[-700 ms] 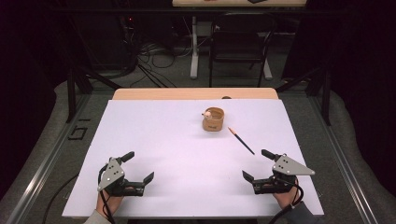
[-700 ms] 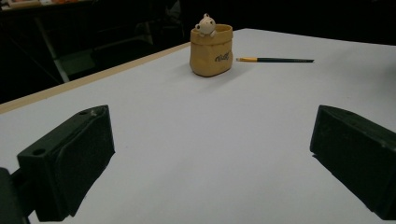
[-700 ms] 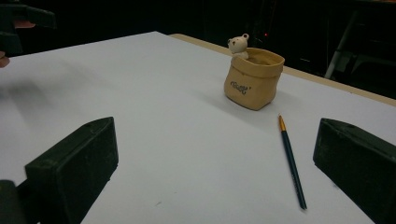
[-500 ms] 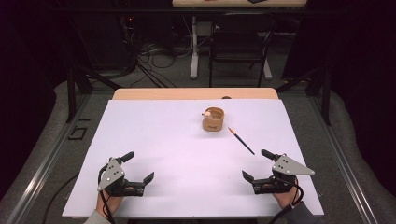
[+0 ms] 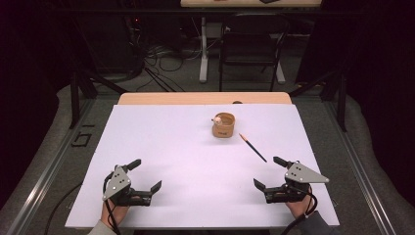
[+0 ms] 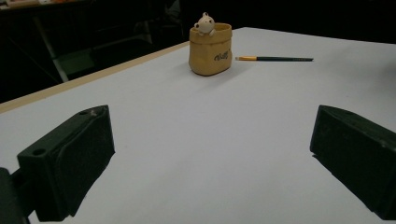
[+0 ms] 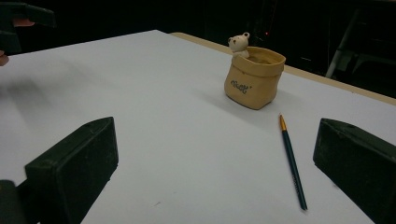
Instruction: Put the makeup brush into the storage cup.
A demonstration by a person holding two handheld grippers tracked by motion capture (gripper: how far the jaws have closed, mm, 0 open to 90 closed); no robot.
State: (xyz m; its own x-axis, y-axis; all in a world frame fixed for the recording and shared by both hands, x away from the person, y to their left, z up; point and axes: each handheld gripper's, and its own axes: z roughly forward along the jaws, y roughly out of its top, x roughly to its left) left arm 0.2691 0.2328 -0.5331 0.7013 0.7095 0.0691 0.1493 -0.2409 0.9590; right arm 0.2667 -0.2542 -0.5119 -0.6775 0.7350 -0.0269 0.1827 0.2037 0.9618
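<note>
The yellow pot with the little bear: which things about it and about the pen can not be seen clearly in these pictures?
- Inside of the pot: its own wall hides the bottom in both gripper views; too small in the high view.
- Writing on the pot: too blurred to read.
- Bear: its lower part is behind the rim.
- Pen tip: dark and too thin to tell its kind.

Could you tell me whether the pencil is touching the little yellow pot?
Apart. The right gripper view shows bare white table between the pencil and the pot; the high view shows the same gap.
</note>
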